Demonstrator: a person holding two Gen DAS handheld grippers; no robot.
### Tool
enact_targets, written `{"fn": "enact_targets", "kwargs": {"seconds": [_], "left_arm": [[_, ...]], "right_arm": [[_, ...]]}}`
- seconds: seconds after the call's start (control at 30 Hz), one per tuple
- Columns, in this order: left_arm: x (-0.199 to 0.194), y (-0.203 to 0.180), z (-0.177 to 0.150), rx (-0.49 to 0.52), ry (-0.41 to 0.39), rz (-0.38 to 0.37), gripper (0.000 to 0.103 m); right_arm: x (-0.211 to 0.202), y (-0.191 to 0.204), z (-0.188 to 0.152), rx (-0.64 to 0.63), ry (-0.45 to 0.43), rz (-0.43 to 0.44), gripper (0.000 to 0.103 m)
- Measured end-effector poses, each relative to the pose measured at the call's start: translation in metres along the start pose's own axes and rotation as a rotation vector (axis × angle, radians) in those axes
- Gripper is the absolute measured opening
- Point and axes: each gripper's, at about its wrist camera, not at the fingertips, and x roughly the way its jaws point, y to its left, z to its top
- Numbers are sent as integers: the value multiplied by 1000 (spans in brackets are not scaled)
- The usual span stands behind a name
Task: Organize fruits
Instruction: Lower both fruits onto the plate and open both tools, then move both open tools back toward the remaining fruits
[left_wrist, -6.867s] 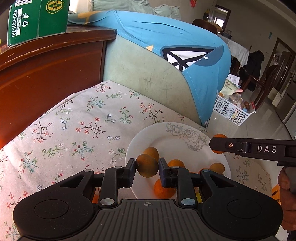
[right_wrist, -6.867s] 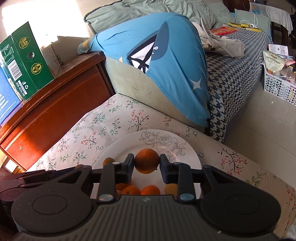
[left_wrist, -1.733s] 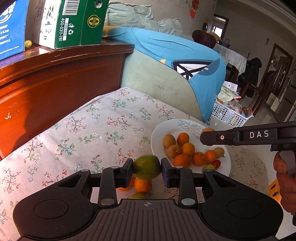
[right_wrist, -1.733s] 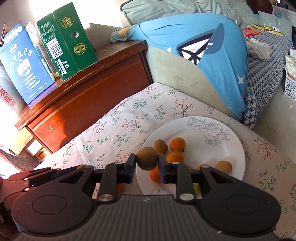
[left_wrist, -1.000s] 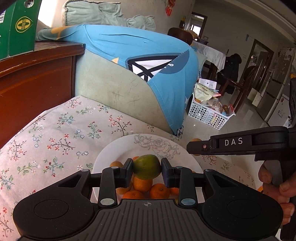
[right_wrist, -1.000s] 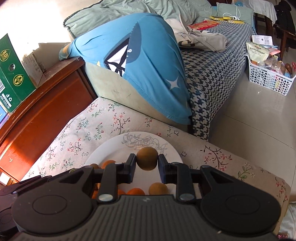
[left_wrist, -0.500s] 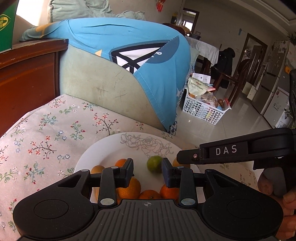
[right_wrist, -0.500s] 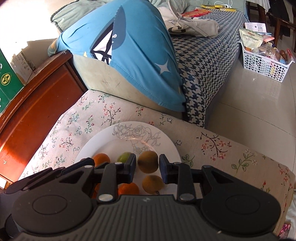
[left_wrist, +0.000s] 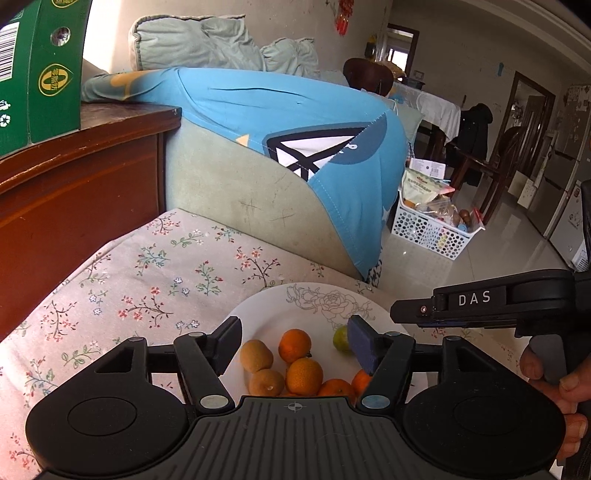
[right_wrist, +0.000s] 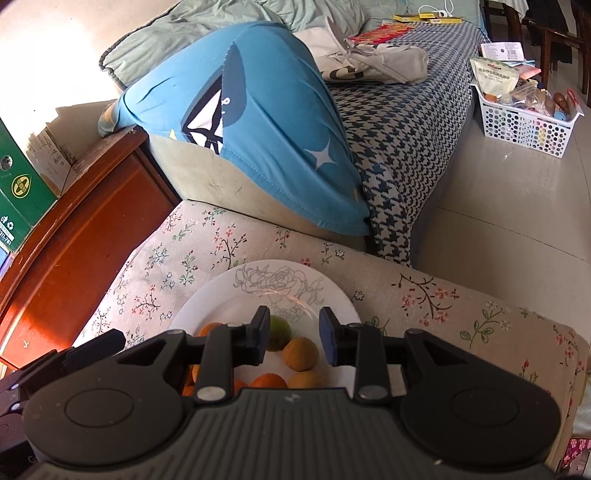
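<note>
Floral cloth (left_wrist: 155, 280) covers the low table, and on it I have the white plate (left_wrist: 314, 295) as the gathering place, which I take to be why both tools sit over it. My left gripper (left_wrist: 293, 345) has its jaws opening wide with nothing between them; the green fruit (left_wrist: 340, 340) lies on the plate just beyond its right finger, free of both pads. My right gripper (right_wrist: 291, 336) stands narrowly apart and also grips nothing: the brownish fruit (right_wrist: 301, 353) rests on the plate below the gap, beside that green one (right_wrist: 277, 333). I judge both tongs have room to lift clear without knocking the pile. Counting from the left wrist view: one plate, one green fruit, two tan-brown fruits (left_wrist: 256, 355) at the left of the heap, and four orange ones (left_wrist: 294, 346) that I can make out, though the gripper body hides the near rim, so more may sit there. Everything I can see is on the plate; whether any fruit remains off it, I cannot tell.
</note>
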Motion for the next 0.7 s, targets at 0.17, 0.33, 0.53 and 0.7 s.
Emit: {"fn": "enact_targets", "kwargs": {"seconds": [0.17, 0.33, 0.53, 0.7], "left_arm": [[-11, 11, 0, -14, 22, 41, 69], [-19, 22, -4, -37, 51, 69, 70], [-27, 24, -11, -26, 81, 111, 74], [-33, 23, -14, -16, 89, 120, 75]], "right_arm": [[-2, 5, -3, -17, 7, 14, 33], [-1, 12, -8, -34, 17, 15, 36], [-1, 24, -15, -70, 33, 27, 36], [-2, 31, -18, -84, 34, 33, 38]]}}
